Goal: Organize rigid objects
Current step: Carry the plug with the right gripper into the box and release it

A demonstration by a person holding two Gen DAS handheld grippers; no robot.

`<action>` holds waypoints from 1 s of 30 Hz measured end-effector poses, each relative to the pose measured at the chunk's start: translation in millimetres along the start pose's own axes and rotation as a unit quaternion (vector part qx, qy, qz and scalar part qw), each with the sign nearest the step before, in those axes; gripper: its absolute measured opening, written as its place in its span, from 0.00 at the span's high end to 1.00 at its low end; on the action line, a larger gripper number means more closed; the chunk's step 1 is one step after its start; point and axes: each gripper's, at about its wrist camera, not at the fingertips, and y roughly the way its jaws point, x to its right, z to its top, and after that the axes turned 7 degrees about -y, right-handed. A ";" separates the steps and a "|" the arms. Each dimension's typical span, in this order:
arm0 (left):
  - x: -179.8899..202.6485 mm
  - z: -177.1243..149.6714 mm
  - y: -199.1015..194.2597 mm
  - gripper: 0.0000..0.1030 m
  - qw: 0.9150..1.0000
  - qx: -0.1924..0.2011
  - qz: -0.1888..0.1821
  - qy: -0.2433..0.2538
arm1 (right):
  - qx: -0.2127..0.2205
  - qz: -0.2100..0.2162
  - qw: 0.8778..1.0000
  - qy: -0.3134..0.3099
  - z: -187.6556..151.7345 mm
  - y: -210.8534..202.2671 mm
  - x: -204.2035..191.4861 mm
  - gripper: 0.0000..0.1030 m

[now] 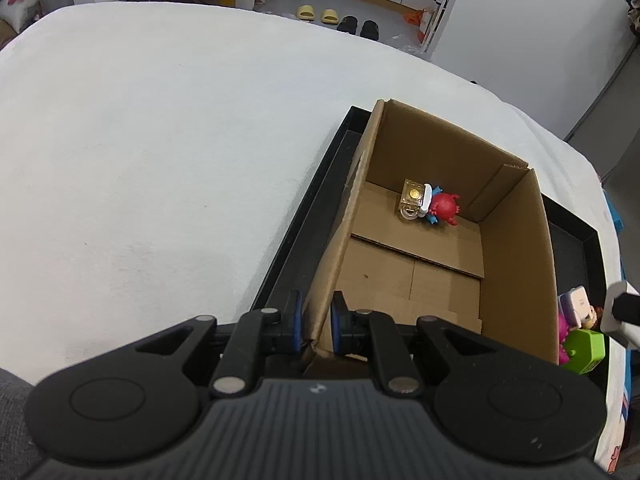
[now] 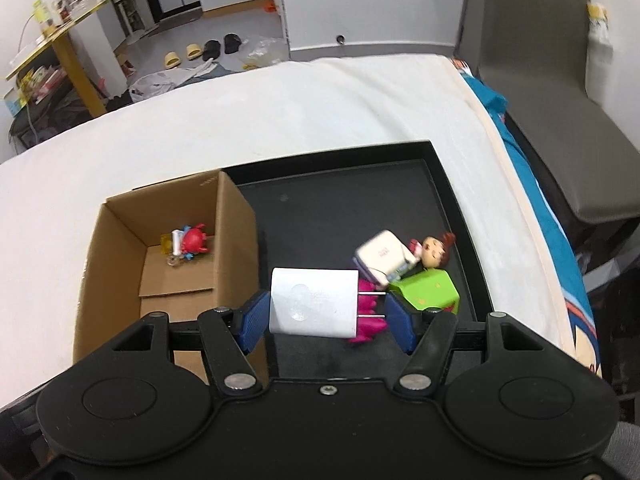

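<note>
The right gripper squeezes a white plastic plug charger end to end, so lift it high over the wall of the brown cardboard box at ten o'clock before letting go. The left gripper, nearly shut, pinches the box's near wall, pointing forward and down.

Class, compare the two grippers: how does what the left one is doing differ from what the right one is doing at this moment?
The left gripper pinches the near wall of the cardboard box; the right gripper holds a white charger. The left one's fingers sit close together on thin cardboard; the right one's are spread wide around the charger, its prongs touching one pad. The left one steadies a container; the right one carries an item above the black tray. Both have blue pads and are shut on something.
</note>
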 end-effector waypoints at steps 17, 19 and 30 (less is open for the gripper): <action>-4.5 1.0 -3.0 0.87 1.000 0.002 -0.012 -0.005 | 0.034 0.023 0.995 -0.090 17.5 -10.4 -62.5 0.41; -5.3 1.3 -2.7 0.87 1.000 0.002 -0.013 -0.007 | 0.036 0.025 0.994 -0.101 18.5 -9.6 -68.1 0.41; -8.3 2.2 -2.1 0.87 1.000 0.002 -0.017 -0.016 | 0.030 0.070 0.987 -0.144 28.4 -2.2 -100.7 0.41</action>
